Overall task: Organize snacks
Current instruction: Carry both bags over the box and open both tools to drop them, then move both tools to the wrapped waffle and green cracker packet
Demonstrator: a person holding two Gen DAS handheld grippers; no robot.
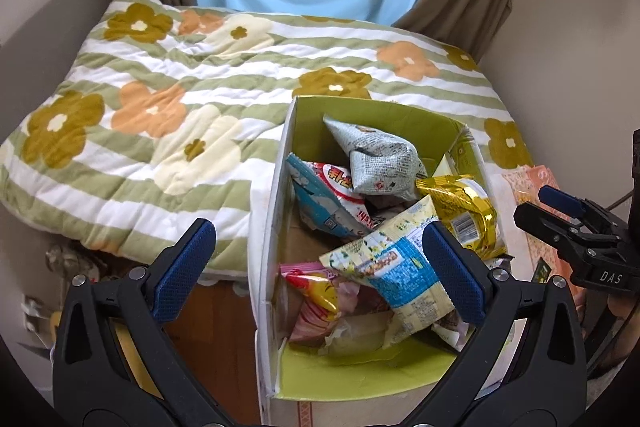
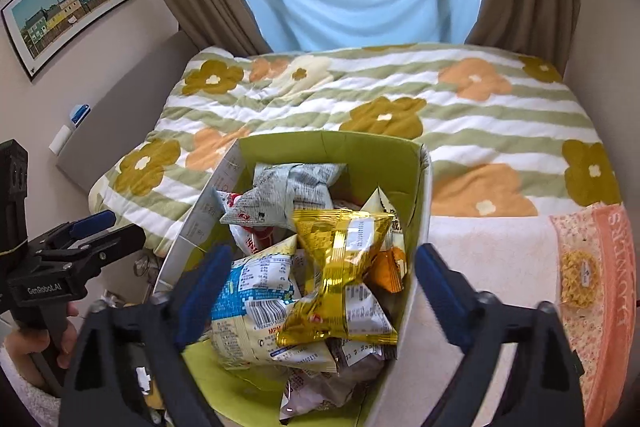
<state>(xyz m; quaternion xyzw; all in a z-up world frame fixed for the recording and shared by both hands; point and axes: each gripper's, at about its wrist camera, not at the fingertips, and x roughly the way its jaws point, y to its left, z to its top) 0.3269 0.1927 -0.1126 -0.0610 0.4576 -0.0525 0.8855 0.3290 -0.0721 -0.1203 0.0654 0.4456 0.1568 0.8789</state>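
The box [image 1: 280, 163] runs off the bottom edge of both frames, and its lower packets lie buried under the gold packet [image 2: 344, 279] and others. In the right wrist view, the left finger [image 2: 204, 291] is motion-blurred. The orange packet [image 1: 536, 195] at right is partly covered by the right gripper [image 1: 560, 211].

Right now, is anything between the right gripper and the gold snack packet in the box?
Nothing visible. The right gripper is open just above the box, and the gold snack packet lies on top of the pile, between its fingers in the right wrist view. The blue-and-white packet touches its left edge but does not cover it.
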